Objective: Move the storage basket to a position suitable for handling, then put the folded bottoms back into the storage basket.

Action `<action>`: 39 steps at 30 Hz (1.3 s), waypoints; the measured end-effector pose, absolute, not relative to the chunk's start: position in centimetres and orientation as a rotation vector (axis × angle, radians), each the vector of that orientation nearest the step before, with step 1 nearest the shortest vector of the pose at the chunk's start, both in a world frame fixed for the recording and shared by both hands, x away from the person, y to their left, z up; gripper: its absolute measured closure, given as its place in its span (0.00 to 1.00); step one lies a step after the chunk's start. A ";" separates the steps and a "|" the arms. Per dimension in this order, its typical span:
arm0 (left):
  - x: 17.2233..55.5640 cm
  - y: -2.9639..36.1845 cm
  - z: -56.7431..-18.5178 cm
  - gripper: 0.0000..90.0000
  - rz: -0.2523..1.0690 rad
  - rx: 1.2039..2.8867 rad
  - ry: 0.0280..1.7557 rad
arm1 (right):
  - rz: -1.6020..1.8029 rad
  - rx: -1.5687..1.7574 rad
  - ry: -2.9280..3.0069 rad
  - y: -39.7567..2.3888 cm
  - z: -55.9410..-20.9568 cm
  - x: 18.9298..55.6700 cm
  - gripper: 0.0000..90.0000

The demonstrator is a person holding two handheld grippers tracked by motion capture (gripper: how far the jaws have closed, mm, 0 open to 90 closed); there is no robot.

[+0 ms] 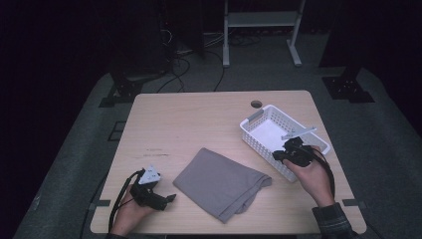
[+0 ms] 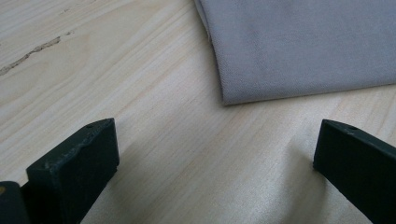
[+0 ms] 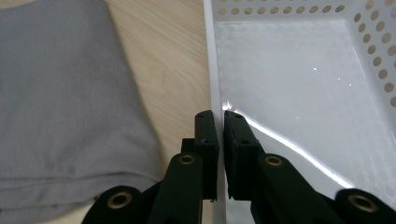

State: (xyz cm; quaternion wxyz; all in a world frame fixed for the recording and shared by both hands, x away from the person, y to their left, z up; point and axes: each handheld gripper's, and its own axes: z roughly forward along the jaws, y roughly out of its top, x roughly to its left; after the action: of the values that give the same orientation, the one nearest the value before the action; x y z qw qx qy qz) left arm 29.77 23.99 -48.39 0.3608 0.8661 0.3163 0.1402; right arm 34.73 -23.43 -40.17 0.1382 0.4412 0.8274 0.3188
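A white perforated basket (image 1: 263, 145) stands at the table's right side, with nothing inside it. My right gripper (image 1: 279, 155) is at its near wall and shut on that wall. In the right gripper view the right gripper (image 3: 219, 117) has one jaw outside and one inside the basket's thin white wall (image 3: 211, 51). A folded grey cloth (image 1: 219, 181) lies flat at the table's front middle. My left gripper (image 1: 170, 198) rests low at the front left, pointing at the cloth. Its jaws stand wide open over bare wood, a little short of the cloth's edge (image 2: 299, 46).
The wooden table (image 1: 199, 114) has a round cable hole (image 1: 256, 104) at its far side. Grey cloth (image 3: 60, 93) lies just left of the basket. Behind the table stand a metal rack's legs (image 1: 226, 45) and cables on the dark floor.
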 end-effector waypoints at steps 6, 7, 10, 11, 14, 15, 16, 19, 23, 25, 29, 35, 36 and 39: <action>29.8 24.0 -48.4 0.00 0.361 2.232 0.815 | 0.912 1.310 2.372 -23.8 -40.3 33.3 0.93; 29.8 24.0 -48.4 0.00 0.361 2.232 0.815 | 0.908 1.317 2.372 -23.8 -40.4 33.0 0.93; 29.8 24.0 -48.4 0.00 0.361 2.232 0.815 | 0.907 1.321 2.362 -23.8 -40.5 32.3 0.93; 29.8 24.0 -48.4 0.00 0.361 2.232 0.815 | 0.905 1.331 2.362 -23.7 -40.5 32.0 0.93; 29.8 24.0 -48.4 0.00 0.361 2.232 0.815 | 0.901 1.333 2.360 -23.6 -40.5 31.4 0.92; 29.8 24.0 -48.4 0.00 0.362 2.233 0.814 | 0.901 1.331 2.359 -23.5 -40.5 31.3 0.92; 29.8 24.0 -48.4 0.00 0.362 2.233 0.814 | 0.903 1.335 2.358 -23.6 -40.5 31.3 0.92; 29.8 24.0 -48.4 0.00 0.362 2.233 0.814 | 0.929 1.326 2.342 -23.7 -40.3 31.4 0.80; 29.8 24.0 -48.4 0.00 0.362 2.233 0.814 | 0.957 1.302 2.328 -23.8 -40.0 31.4 0.71; 29.8 24.0 -48.4 0.00 0.360 2.232 0.816 | 0.970 1.299 2.320 -23.7 -39.8 31.4 0.65; 29.8 24.0 -48.4 0.00 0.360 2.233 0.815 | 1.012 1.280 2.303 -23.4 -39.5 31.4 0.50; 29.8 24.0 -48.4 0.00 0.360 2.232 0.816 | 1.043 1.223 2.328 -22.5 -39.4 31.7 0.40; 29.8 24.0 -48.4 0.00 0.360 2.232 0.816 | 1.044 1.219 2.334 -22.4 -39.3 31.7 0.39; 29.8 24.0 -48.4 0.00 0.360 2.232 0.816 | 1.060 1.191 2.342 -21.8 -39.2 31.8 0.35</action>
State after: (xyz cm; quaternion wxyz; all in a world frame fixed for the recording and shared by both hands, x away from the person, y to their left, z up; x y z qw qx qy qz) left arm 29.76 23.99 -48.39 0.3606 0.8662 0.3166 0.1397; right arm 31.81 -21.77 -39.16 0.1537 0.4155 0.8168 0.3696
